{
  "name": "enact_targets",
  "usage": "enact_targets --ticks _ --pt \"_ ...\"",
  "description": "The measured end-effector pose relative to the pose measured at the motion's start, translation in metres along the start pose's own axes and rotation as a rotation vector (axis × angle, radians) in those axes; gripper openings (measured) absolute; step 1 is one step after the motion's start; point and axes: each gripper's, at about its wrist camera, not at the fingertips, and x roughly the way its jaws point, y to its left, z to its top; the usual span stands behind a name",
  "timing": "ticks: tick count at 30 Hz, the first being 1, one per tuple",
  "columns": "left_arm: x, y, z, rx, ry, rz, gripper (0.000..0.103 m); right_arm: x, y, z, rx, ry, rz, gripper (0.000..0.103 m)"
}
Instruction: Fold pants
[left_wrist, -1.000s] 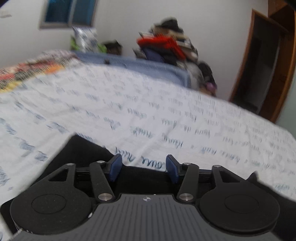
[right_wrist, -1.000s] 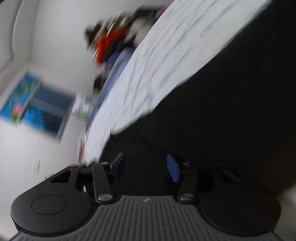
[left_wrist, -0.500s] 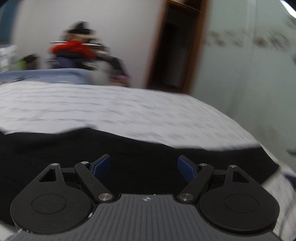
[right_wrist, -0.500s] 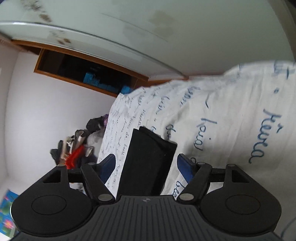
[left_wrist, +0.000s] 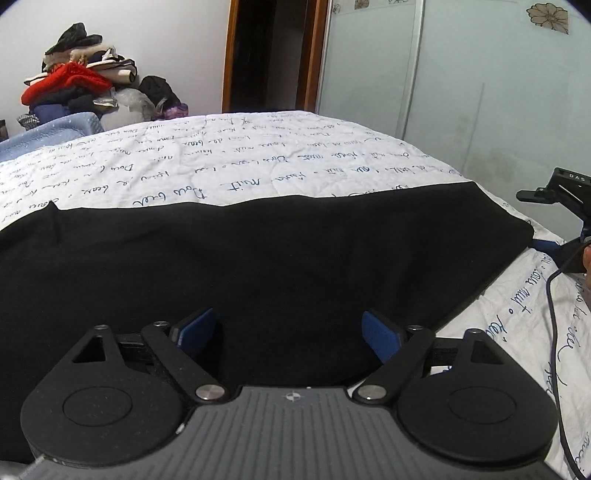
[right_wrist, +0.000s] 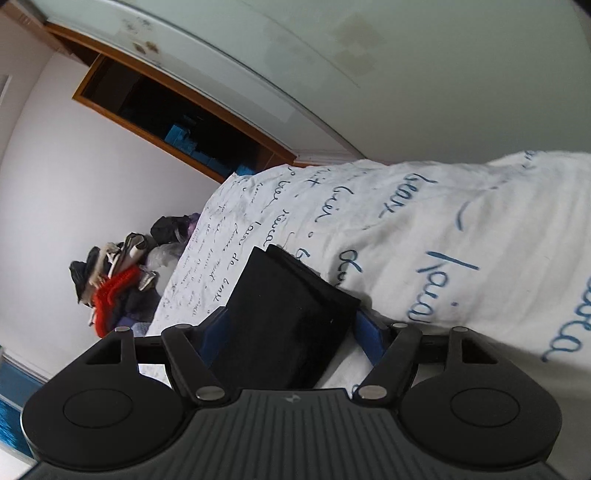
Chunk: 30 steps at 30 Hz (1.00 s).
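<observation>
The black pants (left_wrist: 258, 266) lie flat across the white bedspread with blue script (left_wrist: 221, 162), folded lengthwise into a long band. My left gripper (left_wrist: 288, 334) is open and hovers just over the near edge of the pants, nothing between its blue pads. My right gripper (right_wrist: 291, 326) is open, with the folded end of the pants (right_wrist: 284, 310) lying between its blue fingers, which stand wide on both sides of the cloth. In the left wrist view the right gripper (left_wrist: 554, 247) shows at the right end of the pants.
A pile of clothes (left_wrist: 77, 88) with a red garment sits beyond the bed at the back left. A dark doorway (left_wrist: 266, 55) and a pale wardrobe door (left_wrist: 443, 92) stand behind. A black cable (left_wrist: 554, 332) trails over the bedspread at the right.
Both grippers opened wider. The left one swung right and now looks along the pants. The right one turned from the dark cloth to the folded end and settled there.
</observation>
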Motion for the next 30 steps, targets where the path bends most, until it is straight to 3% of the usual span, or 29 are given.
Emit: enact_targets --ticks 2,5,10,11,12,17,22,24,25,26,28,30 --pt "-0.002 -0.002 0.000 0.008 0.006 0.006 0.095 0.006 -0.002 0.000 0.007 0.014 -0.036 0.008" --pt "-0.004 -0.004 -0.001 0.015 0.009 0.011 0.098 0.007 -0.015 0.002 0.104 0.034 -0.007 0.008" --pt "-0.003 -0.003 -0.001 0.014 0.012 0.008 0.101 -0.002 -0.014 0.010 0.034 0.014 -0.007 0.008" --pt "-0.003 -0.003 -0.001 0.014 0.013 0.007 0.102 0.008 -0.022 0.008 0.033 0.038 -0.029 0.003" --pt "-0.002 -0.002 -0.001 0.013 0.014 0.006 0.102 0.008 -0.028 0.004 0.036 0.021 0.004 0.003" --pt "-0.002 -0.003 -0.001 0.010 0.014 0.004 0.103 0.004 -0.011 0.007 -0.003 0.042 -0.014 0.009" --pt "-0.001 -0.004 -0.001 0.012 0.016 0.007 0.103 -0.009 -0.036 0.002 0.188 0.003 0.112 0.018" --pt "-0.002 -0.004 -0.001 0.012 0.016 0.006 0.103 -0.018 -0.044 -0.005 0.294 -0.007 0.161 0.027" --pt "-0.001 -0.004 -0.001 0.012 0.017 0.007 0.103 -0.020 -0.042 -0.008 0.307 0.006 0.178 0.039" --pt "-0.001 -0.004 -0.001 0.013 0.016 0.007 0.103 -0.021 -0.036 -0.012 0.280 0.019 0.189 0.052" --pt "-0.001 -0.004 -0.001 0.014 0.017 0.008 0.103 -0.021 -0.018 -0.019 0.166 0.029 0.181 0.067" --pt "-0.001 -0.004 -0.002 0.015 0.017 0.009 0.103 -0.016 0.004 -0.024 0.062 0.060 0.132 0.070"
